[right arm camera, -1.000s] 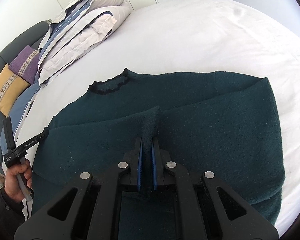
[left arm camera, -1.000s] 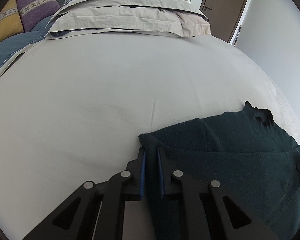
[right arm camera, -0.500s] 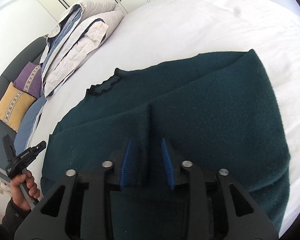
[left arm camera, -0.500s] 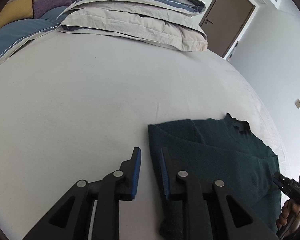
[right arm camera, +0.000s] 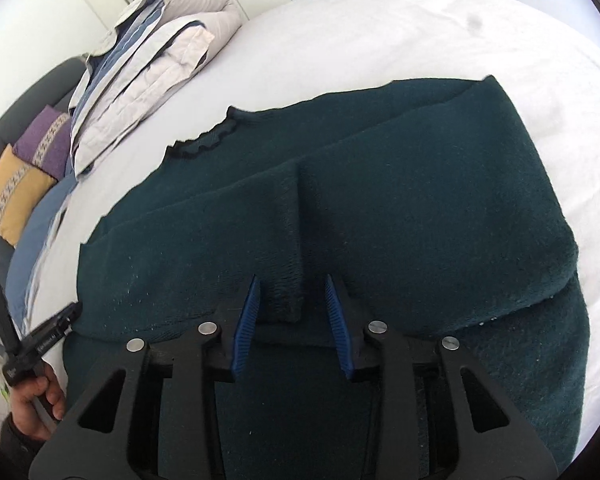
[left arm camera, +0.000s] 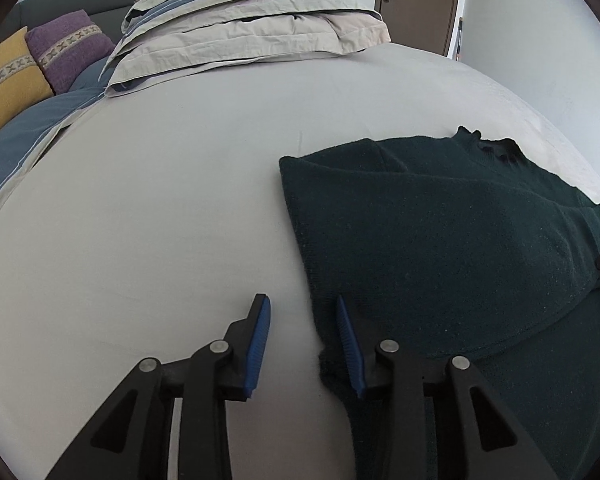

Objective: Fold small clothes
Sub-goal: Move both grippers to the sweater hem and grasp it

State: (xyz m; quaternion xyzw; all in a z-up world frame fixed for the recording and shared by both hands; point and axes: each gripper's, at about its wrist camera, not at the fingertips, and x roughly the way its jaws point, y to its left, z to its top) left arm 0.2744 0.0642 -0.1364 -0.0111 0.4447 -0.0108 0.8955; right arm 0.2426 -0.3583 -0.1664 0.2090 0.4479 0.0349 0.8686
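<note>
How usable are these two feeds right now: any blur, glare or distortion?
Left wrist view: sharp, evenly lit; fisheye bulges the bed sheet into a dome, corners vignetted black. Right wrist view: also sharp, but the sheet is blown out near-white, while the dark green sweater loses fold detail in shadow near the right claw.

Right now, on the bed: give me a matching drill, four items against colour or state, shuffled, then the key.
Items:
1. sweater
2. left claw
3. striped cushion
4. folded duvet

States:
A. yellow, beside a purple one
B. dark green, sleeves folded in
C. stacked at the head of the bed
D. open, straddling the sweater's edge

Pairs: 1-B, 2-D, 3-A, 4-C
</note>
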